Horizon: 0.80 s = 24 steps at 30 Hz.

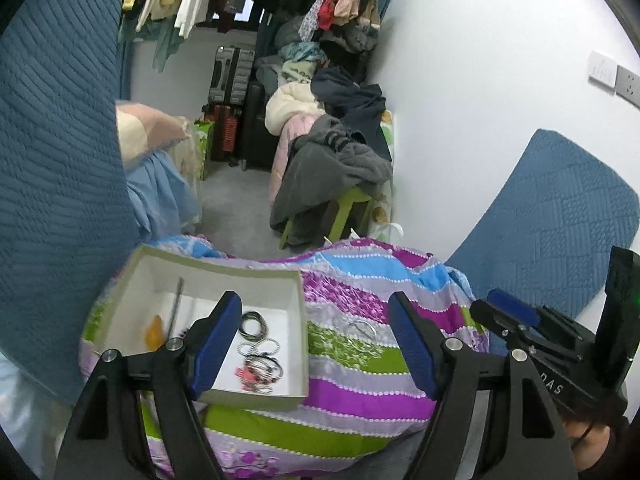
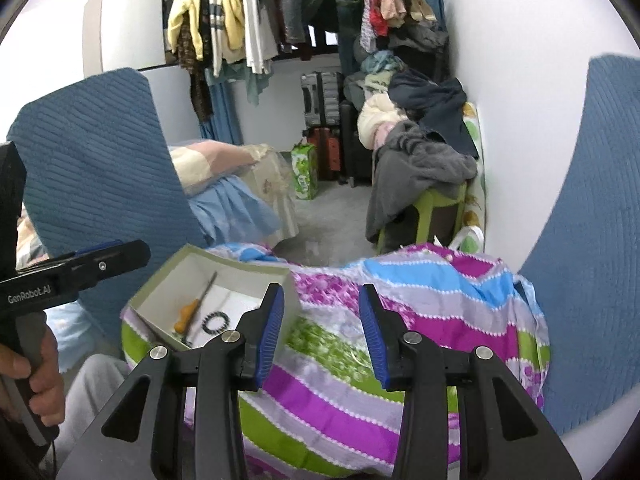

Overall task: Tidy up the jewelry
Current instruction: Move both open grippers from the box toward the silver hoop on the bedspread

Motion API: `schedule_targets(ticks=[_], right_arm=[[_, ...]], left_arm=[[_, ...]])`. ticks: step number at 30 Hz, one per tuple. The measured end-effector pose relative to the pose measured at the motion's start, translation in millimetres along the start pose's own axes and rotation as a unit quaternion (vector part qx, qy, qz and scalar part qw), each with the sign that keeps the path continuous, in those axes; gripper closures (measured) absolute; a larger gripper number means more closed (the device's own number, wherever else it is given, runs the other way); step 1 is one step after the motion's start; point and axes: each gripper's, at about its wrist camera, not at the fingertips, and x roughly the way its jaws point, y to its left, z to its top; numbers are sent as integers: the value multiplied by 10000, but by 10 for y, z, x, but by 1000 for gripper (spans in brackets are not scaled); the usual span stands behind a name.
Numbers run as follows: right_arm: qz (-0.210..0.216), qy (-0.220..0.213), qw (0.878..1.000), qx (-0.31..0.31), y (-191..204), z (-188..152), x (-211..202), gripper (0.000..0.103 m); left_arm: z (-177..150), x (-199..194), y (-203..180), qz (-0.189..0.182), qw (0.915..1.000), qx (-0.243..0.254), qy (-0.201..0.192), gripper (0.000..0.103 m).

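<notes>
A white open box [image 1: 296, 320] sits on a striped cloth [image 1: 352, 392]. It holds several bracelets and hair ties [image 1: 258, 350] and an orange-handled tool [image 1: 160, 330]. Silver bangles [image 1: 362, 330] lie on the cloth just right of the box. My left gripper [image 1: 316, 342] is open and empty above the box's right edge and the bangles. My right gripper [image 2: 322, 330] is open and empty over the cloth, right of the box [image 2: 152, 300]; a beaded bracelet [image 2: 216, 320] and the tool [image 2: 192, 312] show inside. The right gripper's body appears in the left wrist view [image 1: 540, 332].
Blue quilted cushions [image 1: 56, 168] [image 1: 552, 220] flank the cloth-covered surface. Beyond are a bed with a blue sheet [image 2: 236, 204], a green stool piled with clothes [image 2: 424, 168], suitcases [image 2: 324, 120] and hanging clothes [image 2: 240, 20]. A white wall [image 1: 480, 100] is at the right.
</notes>
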Motion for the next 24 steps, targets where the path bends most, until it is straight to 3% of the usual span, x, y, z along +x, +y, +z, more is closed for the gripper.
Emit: schedule_targets(ticks=[9, 10, 14, 16, 24], right_arm=[[216, 287, 9993, -75, -403, -439, 399, 71], [276, 372, 9989, -66, -451, -499, 490, 75], [489, 557, 9972, 28, -617, -674, 781, 78], [571, 726, 9957, 59, -688, -739, 978, 79], [740, 1306, 9886, -56, -886, -817, 1707, 83]], left_arm=[[-385, 594, -215, -175, 9989, -150, 404, 30], [-427, 666, -236, -211, 9986, -150, 472, 35], [-571, 943, -349, -291, 9968, -10, 740, 40], [-630, 1088, -400, -372, 9953, 44, 892, 49], [-726, 1517, -478, -558, 9916, -83, 1162, 60]])
